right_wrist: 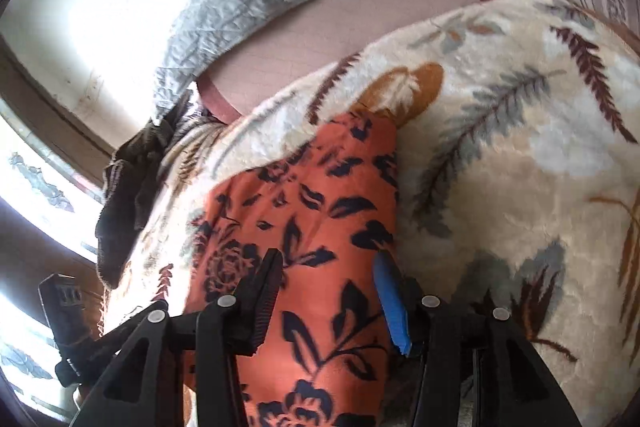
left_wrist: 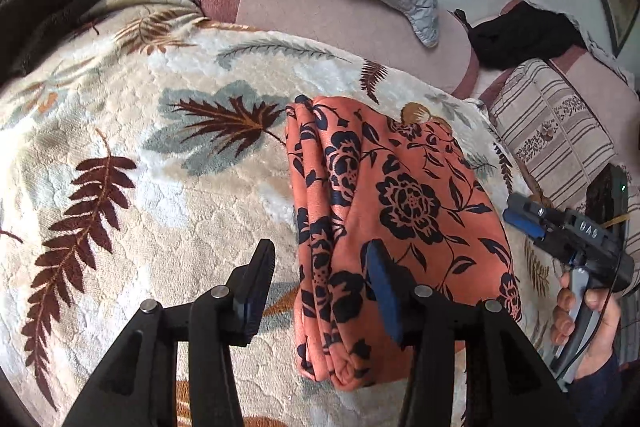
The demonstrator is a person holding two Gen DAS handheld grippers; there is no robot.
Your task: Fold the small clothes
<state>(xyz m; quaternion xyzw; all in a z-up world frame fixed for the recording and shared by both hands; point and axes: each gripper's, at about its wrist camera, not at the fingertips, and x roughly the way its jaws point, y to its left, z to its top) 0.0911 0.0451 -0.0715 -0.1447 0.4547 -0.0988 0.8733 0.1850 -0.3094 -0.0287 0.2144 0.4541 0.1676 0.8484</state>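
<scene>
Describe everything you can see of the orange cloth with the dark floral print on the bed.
The orange cloth with the dark navy floral print looks like soft woven fabric. It is folded into a long, flat bundle, with several stacked layers showing along one edge. It lies on the cream plush blanket with a leaf pattern, which is all that visibly touches it. The left gripper and right gripper hover above it with jaws apart, holding nothing.
</scene>
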